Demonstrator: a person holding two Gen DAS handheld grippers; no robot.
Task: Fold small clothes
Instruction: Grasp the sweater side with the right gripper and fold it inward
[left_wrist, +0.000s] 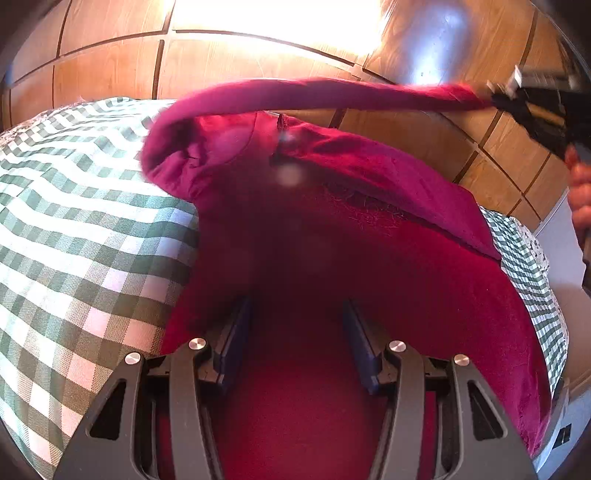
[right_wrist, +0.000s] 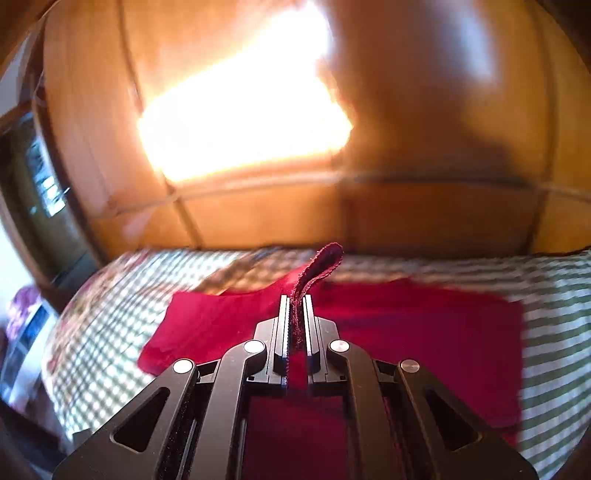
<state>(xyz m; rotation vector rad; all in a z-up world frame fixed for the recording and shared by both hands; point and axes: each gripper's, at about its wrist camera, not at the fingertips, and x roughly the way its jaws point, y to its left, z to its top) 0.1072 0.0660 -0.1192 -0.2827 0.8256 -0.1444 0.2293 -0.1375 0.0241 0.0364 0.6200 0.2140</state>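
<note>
A dark red fleece garment (left_wrist: 332, 229) lies on a green-and-white checked cloth (left_wrist: 74, 229). My left gripper (left_wrist: 297, 314) is open, its jaws wide apart just above the garment's near part, holding nothing. One sleeve (left_wrist: 332, 96) is stretched up and to the right, off the cloth. My right gripper (left_wrist: 517, 99) holds its end. In the right wrist view the right gripper (right_wrist: 295, 301) is shut on the sleeve cuff (right_wrist: 319, 266), which pokes out past the fingertips, with the garment's body (right_wrist: 424, 332) flat below.
The checked cloth (right_wrist: 554, 314) covers a soft raised surface that ends at a tiled wooden floor (left_wrist: 498, 155), with a bright sun patch (right_wrist: 240, 122) on it. A person's hand (left_wrist: 580, 195) shows at the right edge. Dark furniture (right_wrist: 40, 177) stands at the left.
</note>
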